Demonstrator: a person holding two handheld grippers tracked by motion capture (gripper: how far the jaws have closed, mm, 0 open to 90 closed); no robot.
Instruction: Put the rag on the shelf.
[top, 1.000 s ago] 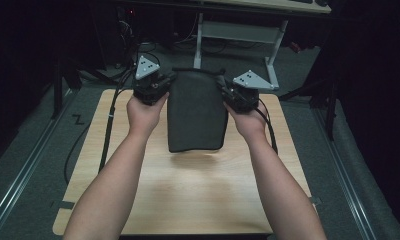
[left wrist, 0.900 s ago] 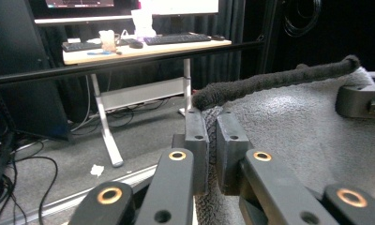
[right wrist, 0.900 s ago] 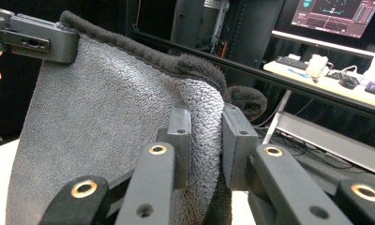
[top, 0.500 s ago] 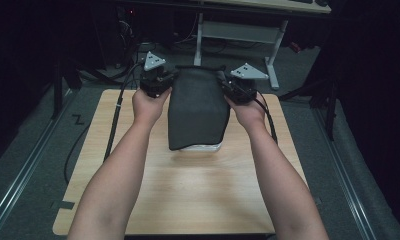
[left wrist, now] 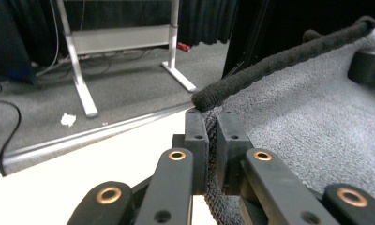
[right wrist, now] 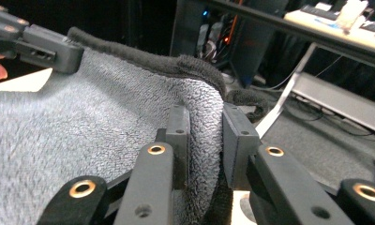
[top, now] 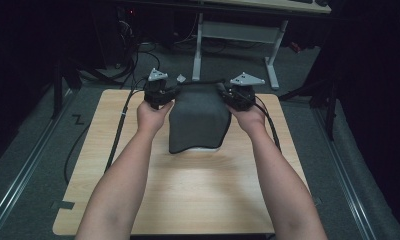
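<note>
Since a second ago both hands have carried the grey towel (top: 198, 117) toward the far edge of the table (top: 188, 200) and lower: it then hung longer and darker between the grippers near the table's middle, and now its near part lies on the wood with a pale fold showing under the hem at 6 o'clock of the cloth.

The left gripper (top: 160, 95) sits at 9 o'clock of the towel's far edge, the right gripper (top: 238, 94) at 3 o'clock, each pinching a far corner. In the left gripper view the left gripper (left wrist: 213, 123) has its jaws pressed close on a thin fold just under the thick rolled hem; in the right gripper view the right gripper (right wrist: 205, 123) holds a fatter bunch of cloth, jaws a little wider.

The towel (left wrist: 317, 122) is looped terry, mid-grey, fuzzy, with a darker rope-like rolled border; seen from above it is a rounded rectangle. The table is pale wood grain with rounded corners. The jaws are matte black plastic blocks on arms with brass-ringed pivots. Each gripper carries a grey three-cornered plate and trails a black cable (top: 119, 131)
</note>
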